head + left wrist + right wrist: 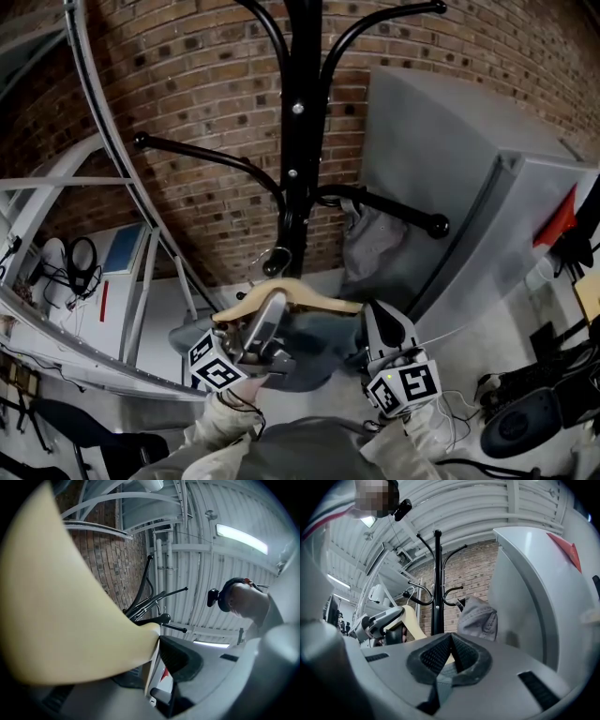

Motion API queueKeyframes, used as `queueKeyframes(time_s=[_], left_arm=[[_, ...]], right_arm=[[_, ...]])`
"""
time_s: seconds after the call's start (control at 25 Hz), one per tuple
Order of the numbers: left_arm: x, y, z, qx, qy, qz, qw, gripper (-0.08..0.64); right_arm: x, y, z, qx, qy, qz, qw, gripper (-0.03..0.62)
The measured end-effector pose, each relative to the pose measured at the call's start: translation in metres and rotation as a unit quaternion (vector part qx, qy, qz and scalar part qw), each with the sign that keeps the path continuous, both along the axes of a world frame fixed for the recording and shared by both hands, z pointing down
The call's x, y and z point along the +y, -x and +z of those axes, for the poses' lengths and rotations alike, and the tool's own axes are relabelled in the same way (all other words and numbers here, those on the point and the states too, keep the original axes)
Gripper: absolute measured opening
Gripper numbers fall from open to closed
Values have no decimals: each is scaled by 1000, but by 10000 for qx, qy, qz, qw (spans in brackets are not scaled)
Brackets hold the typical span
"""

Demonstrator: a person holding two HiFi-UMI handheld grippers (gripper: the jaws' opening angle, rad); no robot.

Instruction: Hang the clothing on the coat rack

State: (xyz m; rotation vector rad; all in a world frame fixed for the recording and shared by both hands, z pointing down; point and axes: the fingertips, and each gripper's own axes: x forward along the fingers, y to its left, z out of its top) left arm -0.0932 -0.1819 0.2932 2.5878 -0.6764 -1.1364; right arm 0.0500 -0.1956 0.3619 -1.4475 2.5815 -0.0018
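The left gripper [270,317] is clamped on the left shoulder of the wooden hanger [314,300]. In the left gripper view the pale wood fills the gap against the dark pad, so this grip is judged to carry the load and set the tilt. The right gripper [377,323] is closed to a narrow slit on the clothing [314,345] at the hanger's right end, with a fold of grey fabric and a sliver of wood between the pads [433,656]. This hold likely stops the garment sliding off and levels the bar. The clothing lies draped over the hanger, low and near, just in front of the coat rack [300,141]. The metal hook [277,260] sits close beside the pole, below the arm junction; whether it is seated on anything cannot be determined. The right lower arm [403,208] already carries a grey garment [368,242], so the left arm [202,155] is judged the free position.
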Motion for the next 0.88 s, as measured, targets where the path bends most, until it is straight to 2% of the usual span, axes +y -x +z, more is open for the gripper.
queueKeyframes(time_s=[0.88], left_arm=[[-42, 7, 34, 139, 512, -34, 9986, 101]], right_arm=[[-13, 3, 13, -23, 210, 50, 9998, 23]])
